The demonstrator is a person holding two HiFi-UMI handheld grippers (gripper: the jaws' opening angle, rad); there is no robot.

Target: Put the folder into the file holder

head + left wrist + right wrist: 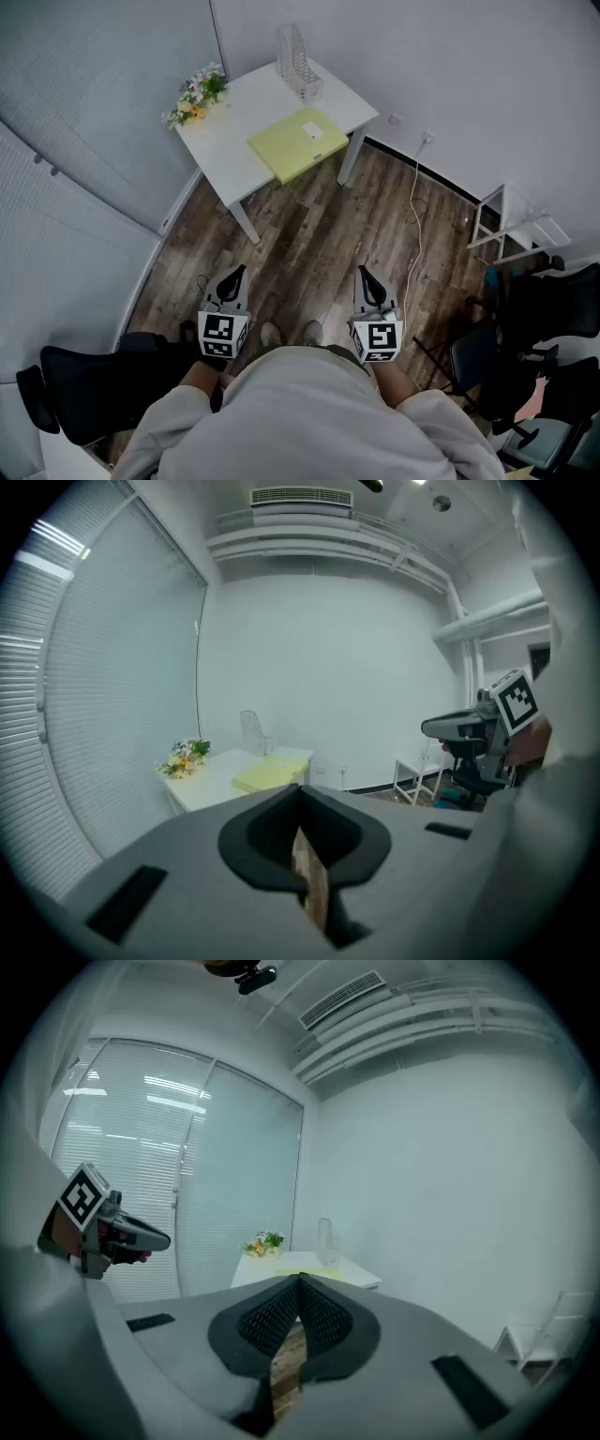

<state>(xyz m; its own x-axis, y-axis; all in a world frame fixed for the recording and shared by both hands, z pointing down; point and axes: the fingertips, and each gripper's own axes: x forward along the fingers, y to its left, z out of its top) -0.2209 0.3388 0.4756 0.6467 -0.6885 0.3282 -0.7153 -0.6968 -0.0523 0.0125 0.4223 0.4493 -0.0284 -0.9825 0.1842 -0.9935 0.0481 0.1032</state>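
Observation:
A yellow folder (298, 142) lies flat on the white table (234, 131), near its front right corner. A clear mesh file holder (298, 62) stands upright at the table's far edge. Both grippers hang close to the person's body, far from the table, over the wooden floor. My left gripper (235, 273) is shut with nothing in it, tips touching. My right gripper (363, 274) is likewise shut and empty. The folder (270, 773) and holder (252, 731) show small in the left gripper view; in the right gripper view the folder (309, 1273) and holder (325, 1238) are distant.
A bunch of flowers (195, 95) sits at the table's left corner. A cable (413, 216) trails across the floor from a wall socket. A white rack (511, 222) and black office chairs (525, 337) stand at the right; another black chair (94, 384) is at the left.

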